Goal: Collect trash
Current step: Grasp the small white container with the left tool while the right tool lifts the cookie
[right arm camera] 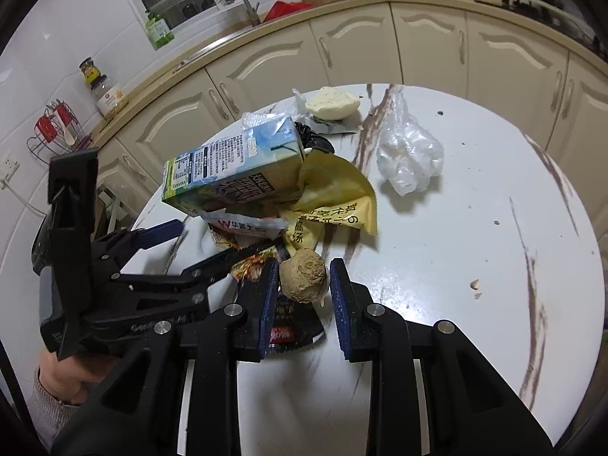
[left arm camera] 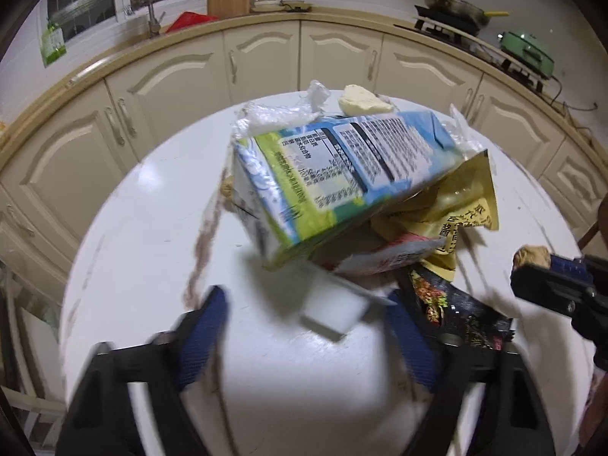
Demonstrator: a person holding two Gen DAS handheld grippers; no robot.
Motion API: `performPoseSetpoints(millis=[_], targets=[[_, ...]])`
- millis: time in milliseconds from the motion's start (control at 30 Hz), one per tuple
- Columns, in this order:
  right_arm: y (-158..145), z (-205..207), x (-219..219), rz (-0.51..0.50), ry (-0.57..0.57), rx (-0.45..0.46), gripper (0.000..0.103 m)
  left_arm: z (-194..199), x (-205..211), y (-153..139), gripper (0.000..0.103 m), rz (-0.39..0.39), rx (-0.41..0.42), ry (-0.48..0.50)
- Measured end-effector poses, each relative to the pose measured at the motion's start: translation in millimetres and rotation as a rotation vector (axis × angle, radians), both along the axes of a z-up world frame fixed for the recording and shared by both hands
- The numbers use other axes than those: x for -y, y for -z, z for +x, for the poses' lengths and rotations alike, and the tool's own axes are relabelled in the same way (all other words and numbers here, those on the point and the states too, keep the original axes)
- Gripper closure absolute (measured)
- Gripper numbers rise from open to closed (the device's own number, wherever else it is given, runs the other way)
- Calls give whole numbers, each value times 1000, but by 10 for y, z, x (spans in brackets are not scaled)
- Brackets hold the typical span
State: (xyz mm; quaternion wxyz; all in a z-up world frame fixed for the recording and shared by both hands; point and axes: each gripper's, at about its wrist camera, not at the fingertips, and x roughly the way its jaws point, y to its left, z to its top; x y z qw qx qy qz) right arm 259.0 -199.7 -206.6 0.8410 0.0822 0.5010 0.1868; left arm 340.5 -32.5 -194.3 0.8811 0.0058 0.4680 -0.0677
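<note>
White marble-veined table carries a heap of trash: a blue-and-green drink carton lies tilted on top of a yellow snack bag, a red-and-white wrapper and a dark printed packet. At about twelve o'clock from the heap sits a pale bun, and at about two o'clock a crumpled clear plastic bag. Nearest the right wrist camera, the right gripper has its jaws narrowed around a brown lumpy ball, which looks held between the blue pads. At nine o'clock from it, the left gripper stands part open over the table, its jaws clamped on nothing, with a small white piece between them, blurred.
</note>
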Motion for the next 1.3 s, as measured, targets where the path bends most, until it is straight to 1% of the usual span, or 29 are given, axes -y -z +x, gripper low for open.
performPoseSetpoints(millis=[33,100,167,233,333,400,533,633,800,900,1000,1133,1300], targets=[[-9,-11,8,1,3,1,77,4,8,-6,49,12,14,-2],[-22,-34,19,1,6,3,77,14,11,-15,58,7,20,8],[-37,-54,47,0,10,6,77,17,-11,-13,60,-16,22,10],[-50,-77,75,3,15,9,77,15,-43,-13,66,-33,23,6],[-65,-107,102,4,19,12,77,-21,-103,-10,66,-57,19,-1],[-75,-135,113,4,19,15,77,-112,-121,-24,66,-52,24,-4],[-82,-197,140,10,22,17,77,-310,-205,-51,66,-71,28,-14],[-96,-271,174,18,28,21,77,-520,-266,-125,66,-80,38,-17],[-144,-405,252,26,39,34,77,-919,-241,-301,66,-84,60,-11],[-159,-491,316,25,45,39,77,-1107,-130,-435,66,-86,72,6],[-178,-604,399,31,61,47,77,-1287,36,-620,66,-74,106,44],[-258,-784,602,48,97,70,77,-1502,447,-889,66,-59,163,124],[-473,-1123,1119,54,193,123,77,-1679,1097,-1081,66,-63,214,240]])
